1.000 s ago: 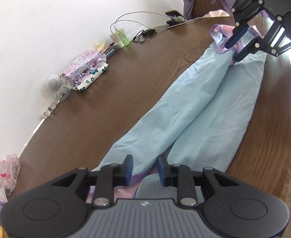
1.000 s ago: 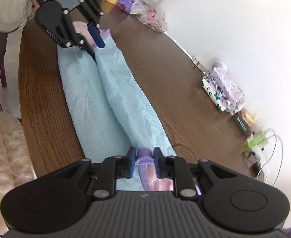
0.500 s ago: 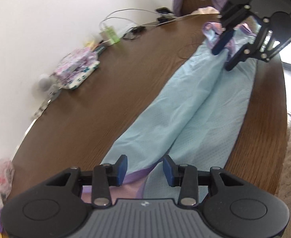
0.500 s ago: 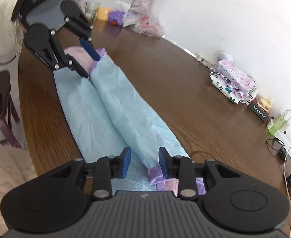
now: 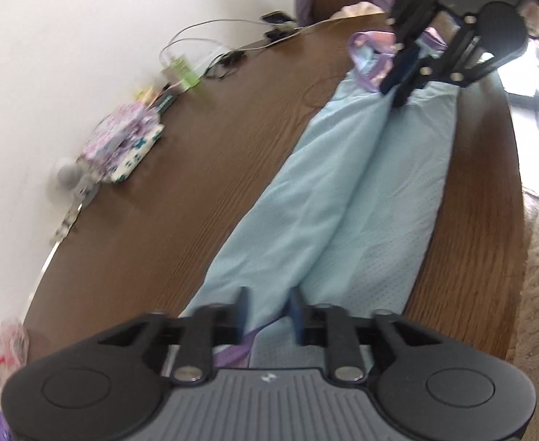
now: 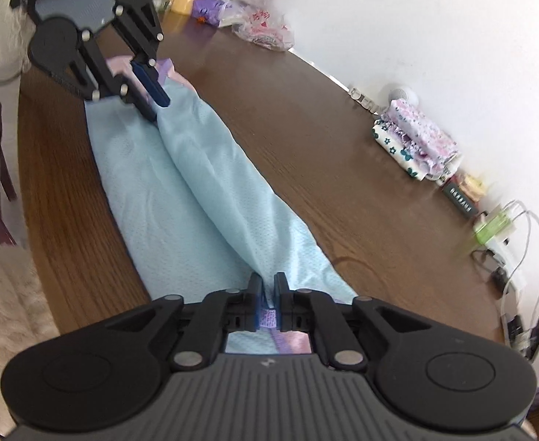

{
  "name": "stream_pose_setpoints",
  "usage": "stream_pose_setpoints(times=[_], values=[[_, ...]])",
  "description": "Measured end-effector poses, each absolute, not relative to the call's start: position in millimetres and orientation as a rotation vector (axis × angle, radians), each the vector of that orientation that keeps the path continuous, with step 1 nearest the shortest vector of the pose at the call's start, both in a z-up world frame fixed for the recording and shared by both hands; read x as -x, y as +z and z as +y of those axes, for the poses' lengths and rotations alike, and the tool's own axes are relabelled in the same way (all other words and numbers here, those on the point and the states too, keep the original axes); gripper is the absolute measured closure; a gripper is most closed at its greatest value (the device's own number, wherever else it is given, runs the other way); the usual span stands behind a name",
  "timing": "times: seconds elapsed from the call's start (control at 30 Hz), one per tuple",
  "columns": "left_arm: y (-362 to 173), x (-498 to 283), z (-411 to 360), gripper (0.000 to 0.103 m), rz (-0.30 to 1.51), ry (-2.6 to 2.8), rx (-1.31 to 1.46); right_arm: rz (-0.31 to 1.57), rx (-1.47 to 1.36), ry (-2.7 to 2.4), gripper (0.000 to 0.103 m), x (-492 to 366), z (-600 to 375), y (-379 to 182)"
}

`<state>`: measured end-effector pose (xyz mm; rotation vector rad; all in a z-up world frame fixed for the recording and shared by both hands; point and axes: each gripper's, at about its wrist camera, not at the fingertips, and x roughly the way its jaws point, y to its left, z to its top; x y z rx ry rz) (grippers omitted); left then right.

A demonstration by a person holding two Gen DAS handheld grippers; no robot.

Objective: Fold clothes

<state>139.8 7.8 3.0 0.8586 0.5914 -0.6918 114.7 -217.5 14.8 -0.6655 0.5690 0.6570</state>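
**Both grippers at the ends of the blue garment**

We see a long light-blue garment (image 5: 346, 198) stretched lengthwise on the brown wooden table (image 5: 181, 198), folded into two long lobes with a ridge between them. Our left gripper (image 5: 267, 308) sits at one end, its jaws apart with the raised fabric fold lying between them. Our right gripper (image 6: 268, 294) is at the opposite end by the purple-trimmed edge, its jaws closing on a pinch of the fabric. Folded floral cloths (image 6: 416, 139) lie beside the wall, well apart from the garment.
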Motion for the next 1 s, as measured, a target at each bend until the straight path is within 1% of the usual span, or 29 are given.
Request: stream_pose_setpoints(times=[0.03,0.07,0.13,0.2,0.27,0.3,0.33,0.37,0.43,0.5,0.63,0.87,0.9,1.0], values=[[7,-141,14,0.053,0.586,-0.678,-0.817,0.570,0.627,0.662,0.092,-114,-220,18],[12,-144,22,0.052,0.594,-0.666,-0.767,0.570,0.588,0.667,0.089,-114,-223,21],[22,-154,38,0.052,0.617,-0.620,-0.646,0.559,0.482,0.667,0.076,-117,-231,31],[28,-168,54,0.053,0.656,-0.548,-0.537,0.547,0.377,0.664,0.072,-122,-238,39],[25,-184,69,0.053,0.707,-0.465,-0.453,0.545,0.311,0.637,0.071,-131,-241,41],[22,-192,76,0.055,0.733,-0.428,-0.416,0.547,0.297,0.616,0.071,-136,-241,40],[18,-199,83,0.063,0.758,-0.409,-0.380,0.556,0.287,0.602,0.071,-142,-239,37],[15,-205,90,0.074,0.777,-0.404,-0.346,0.564,0.276,0.587,0.071,-147,-238,34],[9,-214,101,0.082,0.797,-0.379,-0.295,0.586,0.253,0.565,0.070,-157,-236,27],[6,-220,110,0.083,0.799,-0.356,-0.251,0.615,0.246,0.544,0.070,-162,-234,17],[6,-222,126,0.081,0.795,-0.300,-0.195,0.668,0.229,0.498,0.069,-167,-236,-2],[6,-214,126,0.080,0.773,-0.239,-0.177,0.639,0.128,0.511,0.065,-156,-252,1],[9,-210,122,0.079,0.752,-0.233,-0.189,0.619,0.108,0.501,0.064,-153,-262,9],[24,-197,105,0.067,0.674,-0.243,-0.240,0.560,0.052,0.470,0.055,-145,-292,33]])
